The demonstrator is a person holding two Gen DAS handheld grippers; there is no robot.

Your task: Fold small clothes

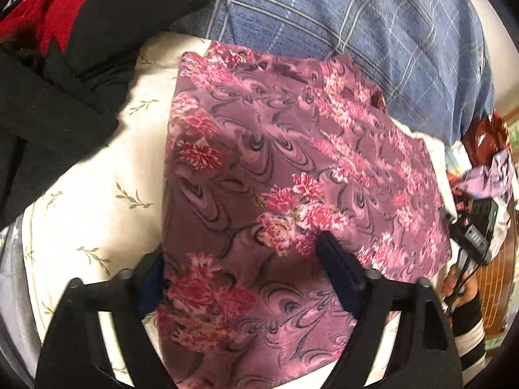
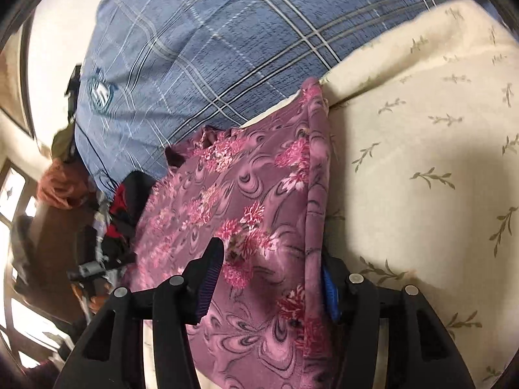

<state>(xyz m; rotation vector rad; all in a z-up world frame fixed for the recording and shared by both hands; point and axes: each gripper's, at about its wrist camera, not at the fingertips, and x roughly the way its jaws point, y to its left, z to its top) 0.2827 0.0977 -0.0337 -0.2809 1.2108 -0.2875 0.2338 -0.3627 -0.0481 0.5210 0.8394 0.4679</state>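
1. The pink floral cloth [image 1: 259, 168] lies folded flat on my bed's cream leaf-print sheet [image 1: 97, 178], its far edge against the blue plaid pillow [image 1: 340, 26].
2. My left claw [image 1: 241, 256] stands wide over the cloth's near edge, with fabric between the fingers but not pinched.
3. My right claw [image 2: 272, 269] is spread too, straddling the cloth's folded edge; its pads seem clear of the fabric, though blur makes that uncertain.
4. Black and red clothes [image 1: 65, 48] are heaped at the bed's left side.
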